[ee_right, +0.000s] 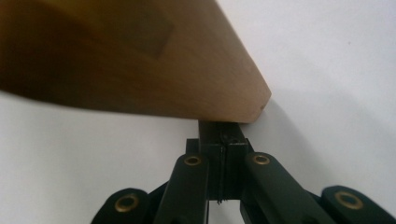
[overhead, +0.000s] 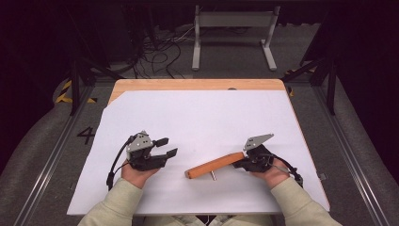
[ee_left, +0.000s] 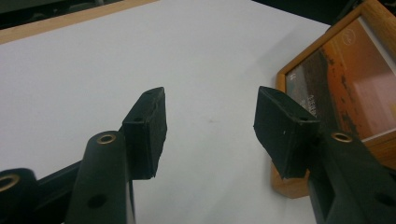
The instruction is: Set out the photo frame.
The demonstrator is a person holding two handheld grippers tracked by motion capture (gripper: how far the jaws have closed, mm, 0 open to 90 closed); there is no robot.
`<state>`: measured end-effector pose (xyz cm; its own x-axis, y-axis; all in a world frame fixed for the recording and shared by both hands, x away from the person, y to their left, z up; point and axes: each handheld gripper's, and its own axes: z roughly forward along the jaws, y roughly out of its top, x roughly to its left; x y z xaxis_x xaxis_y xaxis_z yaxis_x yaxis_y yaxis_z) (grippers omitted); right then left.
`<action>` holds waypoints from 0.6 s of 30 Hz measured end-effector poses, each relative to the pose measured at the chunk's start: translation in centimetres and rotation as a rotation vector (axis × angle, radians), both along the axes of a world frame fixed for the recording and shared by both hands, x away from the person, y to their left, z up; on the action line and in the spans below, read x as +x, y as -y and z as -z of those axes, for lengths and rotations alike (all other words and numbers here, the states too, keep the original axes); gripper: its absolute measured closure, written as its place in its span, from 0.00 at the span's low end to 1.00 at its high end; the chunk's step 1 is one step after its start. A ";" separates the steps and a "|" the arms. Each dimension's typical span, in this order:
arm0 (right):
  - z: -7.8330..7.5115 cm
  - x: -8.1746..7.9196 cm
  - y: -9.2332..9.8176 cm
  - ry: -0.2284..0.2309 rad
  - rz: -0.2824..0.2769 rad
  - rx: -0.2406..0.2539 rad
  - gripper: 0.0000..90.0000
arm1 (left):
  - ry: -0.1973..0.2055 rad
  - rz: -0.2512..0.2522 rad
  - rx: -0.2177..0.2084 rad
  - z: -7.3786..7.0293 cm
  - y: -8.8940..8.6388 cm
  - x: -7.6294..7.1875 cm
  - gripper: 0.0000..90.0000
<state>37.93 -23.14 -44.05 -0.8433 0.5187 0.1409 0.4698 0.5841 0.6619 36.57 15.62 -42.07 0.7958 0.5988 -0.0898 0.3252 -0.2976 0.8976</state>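
In the lower left of the high view my left gripper (overhead: pixel 168 147) rests on the white sheet (overhead: pixel 202 117), its 2 jaws standing well apart with nothing between them, probably waiting its turn. Right of centre the wooden frame (overhead: pixel 214 165) stands tilted on edge. My right gripper (overhead: pixel 241 163) pinches its right end, jaws fully closed, forearm angled in from the lower right.

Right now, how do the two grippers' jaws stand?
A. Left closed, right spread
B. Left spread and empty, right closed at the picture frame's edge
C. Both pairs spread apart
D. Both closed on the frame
B: the left gripper has white table between its jaws, while the right gripper shows its jaws together under the wooden picture frame.
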 end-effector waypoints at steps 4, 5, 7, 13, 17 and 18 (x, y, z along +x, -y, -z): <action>-0.2 1.3 -0.7 0.000 0.031 0.017 1.00 | -0.002 -0.002 0.001 0.0 -0.1 0.0 0.49; -0.3 1.5 -0.8 0.005 0.038 0.021 1.00 | -0.002 -0.002 -0.001 0.0 -0.1 0.0 0.49; -0.3 1.9 -1.1 0.001 0.047 0.027 1.00 | -0.003 -0.002 -0.001 0.0 -0.1 0.0 0.49; -0.2 3.4 -2.1 -0.001 0.073 0.037 1.00 | -0.004 -0.003 -0.001 0.0 -0.2 0.0 0.49; -0.2 4.4 -2.7 -0.002 0.091 0.045 1.00 | -0.005 -0.005 -0.003 0.1 -0.2 0.0 0.49; -0.3 4.7 -2.9 -0.002 0.093 0.047 1.00 | -0.005 -0.005 -0.003 0.1 -0.2 0.0 0.49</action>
